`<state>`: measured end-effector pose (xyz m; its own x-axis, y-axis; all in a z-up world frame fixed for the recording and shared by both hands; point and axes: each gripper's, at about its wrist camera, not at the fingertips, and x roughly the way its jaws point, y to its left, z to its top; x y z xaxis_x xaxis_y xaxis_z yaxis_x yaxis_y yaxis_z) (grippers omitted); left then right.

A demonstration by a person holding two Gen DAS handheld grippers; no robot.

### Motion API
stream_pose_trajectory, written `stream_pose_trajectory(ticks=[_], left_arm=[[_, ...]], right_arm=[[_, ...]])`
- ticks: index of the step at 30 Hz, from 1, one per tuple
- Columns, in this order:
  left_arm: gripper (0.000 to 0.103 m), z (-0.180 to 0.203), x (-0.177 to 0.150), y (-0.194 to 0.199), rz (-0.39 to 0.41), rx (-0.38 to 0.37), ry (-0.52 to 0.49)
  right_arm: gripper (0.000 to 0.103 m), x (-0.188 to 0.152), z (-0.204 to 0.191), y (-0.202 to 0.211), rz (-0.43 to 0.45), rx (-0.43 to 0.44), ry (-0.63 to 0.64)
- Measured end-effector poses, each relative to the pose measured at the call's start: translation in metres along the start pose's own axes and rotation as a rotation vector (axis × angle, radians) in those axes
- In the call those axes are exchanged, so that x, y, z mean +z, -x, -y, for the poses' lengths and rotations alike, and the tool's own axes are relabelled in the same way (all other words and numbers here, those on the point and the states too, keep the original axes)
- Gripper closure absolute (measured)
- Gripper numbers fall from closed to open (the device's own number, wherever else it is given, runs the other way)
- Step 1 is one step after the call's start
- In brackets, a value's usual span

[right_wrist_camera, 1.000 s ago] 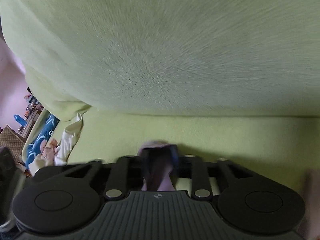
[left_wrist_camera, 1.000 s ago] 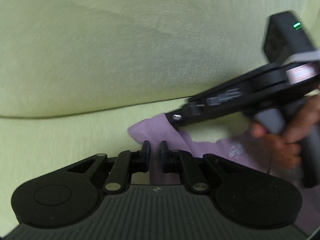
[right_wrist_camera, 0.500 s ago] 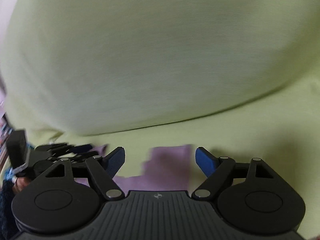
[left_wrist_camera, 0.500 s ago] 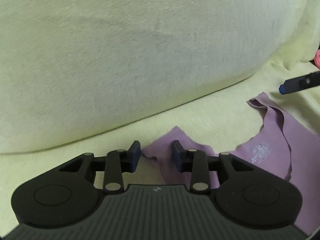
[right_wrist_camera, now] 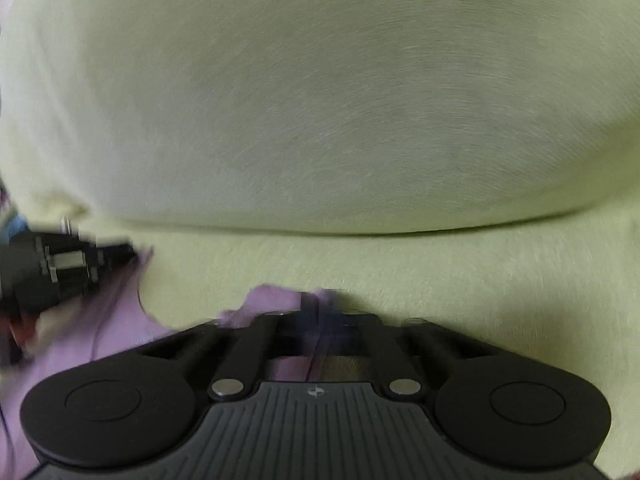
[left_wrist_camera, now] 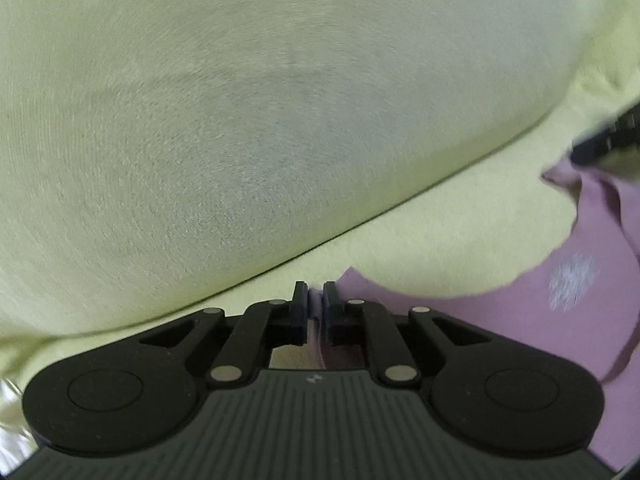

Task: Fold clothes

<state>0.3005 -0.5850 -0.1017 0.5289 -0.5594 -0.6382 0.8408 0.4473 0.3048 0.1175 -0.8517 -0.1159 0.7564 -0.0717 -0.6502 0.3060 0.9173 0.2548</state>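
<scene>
On the yellow-green sofa seat (left_wrist_camera: 440, 232), below the backrest cushion (left_wrist_camera: 280, 120): lilac garment (left_wrist_camera: 580, 320) lying spread, upper edge scooped in a curve, blurred pale print (left_wrist_camera: 574, 282) on the cloth. Left gripper (left_wrist_camera: 316, 300) closing on one upper corner of the garment — a thin fold of fabric pinched between the pads. Right gripper (right_wrist_camera: 320, 308) clamping the other upper corner, jaws fully together on the cloth — picture blurred there. Each tool showing at the edge of the other's view, garment stretching between them. Nothing else discernible.
</scene>
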Motion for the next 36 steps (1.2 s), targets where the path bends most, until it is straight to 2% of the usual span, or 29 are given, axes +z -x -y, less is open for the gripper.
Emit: stream_pose_trajectory(ticks=[5,7,9,10,11,13,14,16,18,19,21,22,23,24,25,26,27,28,30,32,33,34,36], left_arm=[[0.094,-0.007,-0.005,0.007,0.018,0.019,0.009],[0.094,-0.008,-0.005,0.000,-0.012,0.043,0.005],[0.093,-0.007,-0.006,-0.003,-0.022,0.073,-0.026],[0.091,-0.009,-0.005,0.000,-0.025,0.073,-0.022],[0.091,-0.010,-0.005,0.003,-0.027,0.073,-0.019],[0.088,-0.022,-0.002,0.019,-0.004,0.044,0.064],[0.087,-0.031,-0.002,0.029,0.021,0.050,0.109],[0.086,-0.049,-0.007,0.056,0.064,0.067,0.209],[0.087,-0.059,-0.018,0.088,0.072,-0.013,0.306],[0.086,-0.057,-0.025,0.104,0.067,-0.082,0.316],[0.087,-0.033,-0.042,0.128,0.049,-0.147,0.266],[0.085,-0.020,-0.051,0.138,0.037,-0.171,0.233],[0.084,-0.006,-0.060,0.141,0.016,-0.193,0.200],[0.083,0.005,-0.066,0.140,-0.015,-0.182,0.176],[0.083,0.015,-0.073,0.139,-0.047,-0.171,0.153],[0.083,0.011,-0.078,0.135,-0.060,-0.130,0.175],[0.083,0.007,-0.084,0.130,-0.074,-0.090,0.198],[0.083,0.003,-0.090,0.125,-0.088,-0.049,0.221],[0.084,-0.010,-0.094,0.151,-0.104,-0.025,0.359],[0.084,-0.018,-0.097,0.187,-0.149,-0.033,0.447],[0.081,-0.015,-0.099,0.212,-0.159,-0.027,0.461],[0.072,-0.012,-0.102,0.236,-0.168,-0.020,0.474],[0.061,0.004,-0.117,0.280,-0.179,-0.011,0.471]], right_arm=[[0.103,-0.007,0.004,0.014,0.080,-0.148,0.004],[0.099,-0.016,-0.001,0.009,0.059,-0.179,0.024],[0.077,-0.017,-0.008,0.010,0.060,-0.217,0.042],[0.048,-0.016,-0.011,0.014,0.070,-0.249,0.038],[0.038,-0.015,-0.012,0.021,0.107,-0.287,0.029],[0.042,-0.017,-0.016,0.043,0.181,-0.327,0.024],[0.048,-0.020,-0.017,0.056,0.203,-0.327,0.014],[0.061,-0.031,-0.023,0.080,0.212,-0.247,-0.021],[0.069,-0.050,-0.035,0.099,0.165,-0.126,-0.041],[0.074,-0.061,-0.042,0.103,0.129,-0.069,-0.040],[0.076,-0.084,-0.053,0.102,0.037,-0.015,-0.051],[0.078,-0.094,-0.057,0.098,-0.003,-0.018,-0.060],[0.090,-0.100,-0.061,0.095,-0.005,-0.058,-0.071],[0.093,-0.105,-0.064,0.093,0.016,-0.111,-0.082],[0.091,-0.110,-0.067,0.091,0.036,-0.165,-0.093],[0.080,-0.112,-0.067,0.096,0.060,-0.241,-0.114],[0.079,-0.112,-0.067,0.109,0.094,-0.311,-0.140],[0.079,-0.115,-0.069,0.126,0.133,-0.338,-0.165],[0.078,-0.128,-0.076,0.166,0.186,-0.311,-0.223],[0.062,-0.149,-0.093,0.205,0.192,-0.283,-0.269],[0.059,-0.161,-0.103,0.223,0.190,-0.270,-0.288],[0.054,-0.172,-0.113,0.239,0.185,-0.257,-0.304],[0.050,-0.201,-0.138,0.266,0.171,-0.232,-0.343]])
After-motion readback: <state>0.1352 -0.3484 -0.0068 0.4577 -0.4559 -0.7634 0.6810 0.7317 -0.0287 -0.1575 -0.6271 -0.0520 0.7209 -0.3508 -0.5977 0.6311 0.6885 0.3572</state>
